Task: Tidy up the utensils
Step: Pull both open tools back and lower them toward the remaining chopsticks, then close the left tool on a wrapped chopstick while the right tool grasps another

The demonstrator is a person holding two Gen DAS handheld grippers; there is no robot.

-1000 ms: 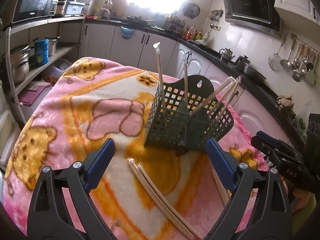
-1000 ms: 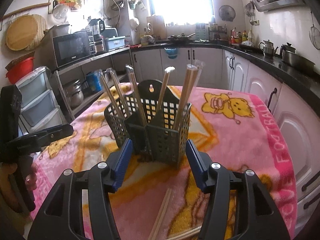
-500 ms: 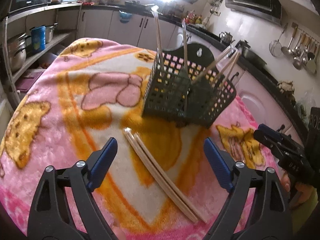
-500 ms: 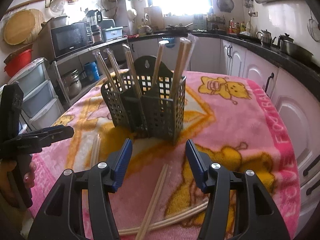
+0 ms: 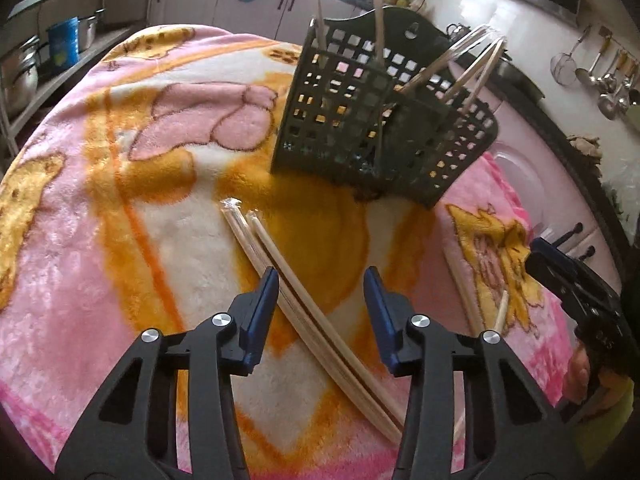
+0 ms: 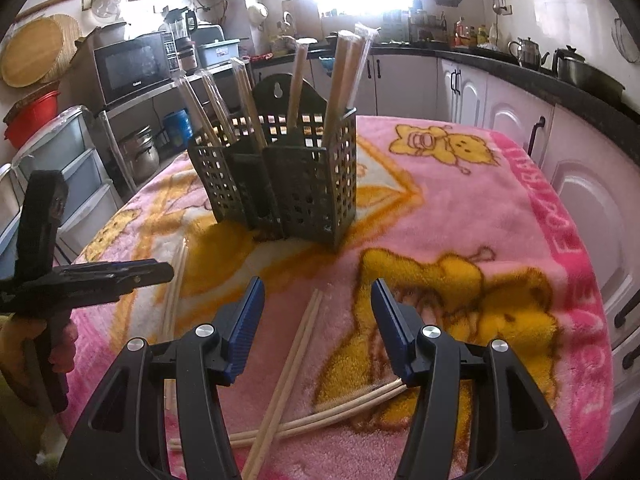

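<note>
A dark green slotted utensil holder (image 5: 384, 120) (image 6: 280, 176) stands on the pink and orange blanket (image 5: 120, 184) (image 6: 472, 208) with several wrapped chopstick pairs upright in it. My left gripper (image 5: 320, 292) is open and low, its jaws either side of a wrapped chopstick pair (image 5: 288, 276) lying on the blanket. My right gripper (image 6: 316, 308) is open above another loose pair (image 6: 296, 344). More chopsticks (image 6: 352, 408) lie crosswise under it. The right gripper also shows in the left wrist view (image 5: 576, 292), and the left gripper in the right wrist view (image 6: 100, 276).
Further chopsticks lie at the blanket's right side (image 5: 464, 292) and left side (image 6: 176, 292). White cabinets (image 6: 500, 96) and a dark counter surround the table. Shelves with pots (image 5: 24, 76), a microwave (image 6: 132, 64) and plastic drawers (image 6: 72, 172) stand to the left.
Both grippers have dropped and tilted down toward the blanket. The left gripper's jaws have narrowed around the chopstick pair. The right gripper has pulled back from the holder, over loose chopsticks.
</note>
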